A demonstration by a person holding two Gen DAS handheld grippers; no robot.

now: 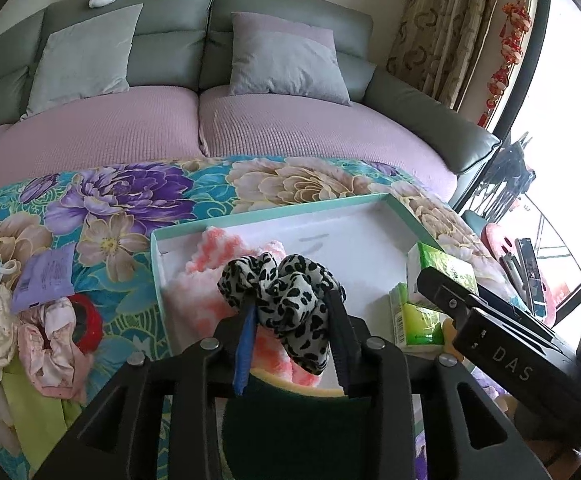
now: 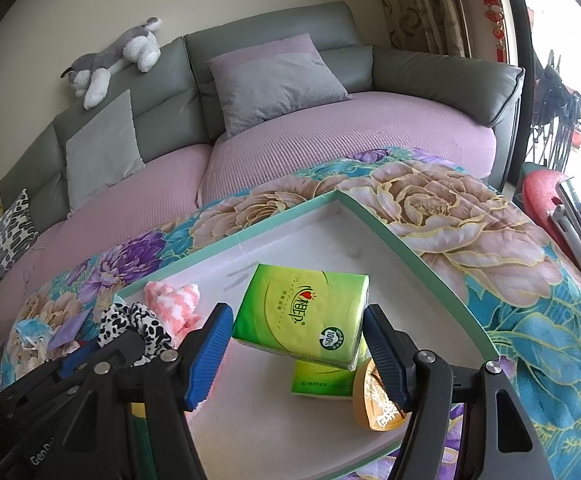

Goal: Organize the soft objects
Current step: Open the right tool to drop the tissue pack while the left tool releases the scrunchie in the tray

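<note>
On the far left of the floral cloth [image 1: 138,200] lies a loose pile of scrunchies [image 1: 46,340] and a purple card [image 1: 44,278], still outside the box [image 1: 274,210], seemingly waiting to be sorted. Right of them, the left claw [image 1: 290,322] is clamped on a leopard scrunchie [image 1: 286,296], holding it above the shallow teal-rimmed box, over a pink-and-white fluffy cloth [image 1: 218,256] already inside; it looks ready to be dropped there. Further right, the right claw [image 2: 296,346] has its jaws spread wide on either side of a green tissue pack [image 2: 302,316] without touching it; the pack lies on a second pack [image 2: 322,382], both gathered in the box's right part. The top pack reads "100%" beside Chinese characters I cannot make out. The right claw's body reads "DAS".
</note>
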